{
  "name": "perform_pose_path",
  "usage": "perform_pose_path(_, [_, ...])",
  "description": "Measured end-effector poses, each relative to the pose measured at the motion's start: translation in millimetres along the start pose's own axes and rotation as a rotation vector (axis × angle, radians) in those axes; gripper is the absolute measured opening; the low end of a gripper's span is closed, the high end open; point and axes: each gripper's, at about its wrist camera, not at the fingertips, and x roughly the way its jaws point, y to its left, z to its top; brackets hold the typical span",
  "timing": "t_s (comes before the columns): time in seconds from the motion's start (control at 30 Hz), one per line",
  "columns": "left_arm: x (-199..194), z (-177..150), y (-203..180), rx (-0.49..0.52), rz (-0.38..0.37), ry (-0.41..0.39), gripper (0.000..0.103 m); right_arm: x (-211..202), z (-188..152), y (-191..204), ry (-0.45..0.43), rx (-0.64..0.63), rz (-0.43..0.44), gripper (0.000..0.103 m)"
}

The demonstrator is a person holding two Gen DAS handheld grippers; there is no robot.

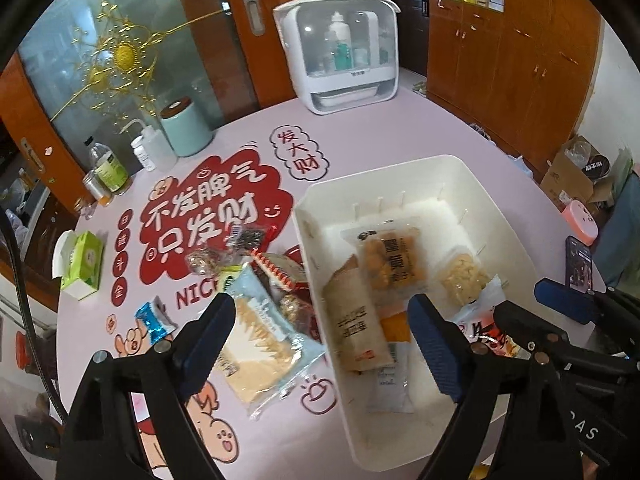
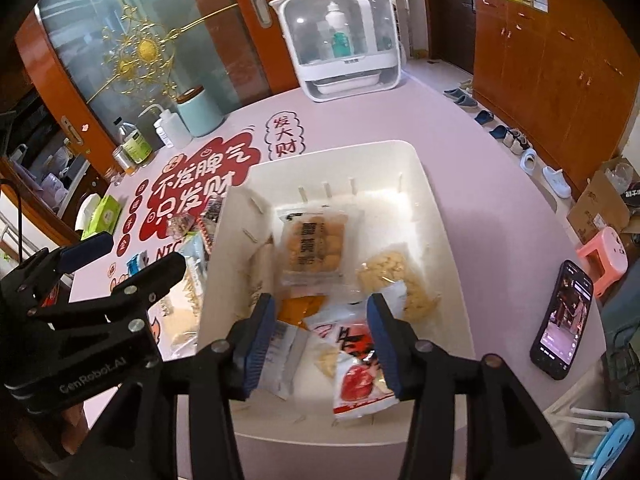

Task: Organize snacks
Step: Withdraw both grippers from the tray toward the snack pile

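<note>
Both hand-held grippers hang open and empty – left point(image 1: 320, 340), right point(image 2: 320, 336) – above the white bin point(image 1: 516, 216) near the desk's front edge. Remaining snack packets point(image 1: 256, 320) beside it look light, crinkly, slippery; pinch a sealed edge.

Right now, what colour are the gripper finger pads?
Dark blue pads on black arms, clearest in the right wrist view.

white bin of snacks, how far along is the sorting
Done: several packets, including a clear pack of golden puffs, lie in the white plastic bin. In hand: nothing; the left gripper and right gripper are open. Left: a pale blue wafer pack and others on the pink table.
</note>
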Motion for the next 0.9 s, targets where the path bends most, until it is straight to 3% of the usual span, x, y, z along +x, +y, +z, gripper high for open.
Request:
perform_pose_path(0.5, [-44,-25,74,-0.078,0.026,-0.052,0.087,-28,-8,65,-0.063,-0.066,0.014,0.048])
perform_pose_path(0.9, [-70,-52,157,-0.190,0.091,-0.085,0.087,-35,-5,121,-0.095,-0.127,0.032,0.048])
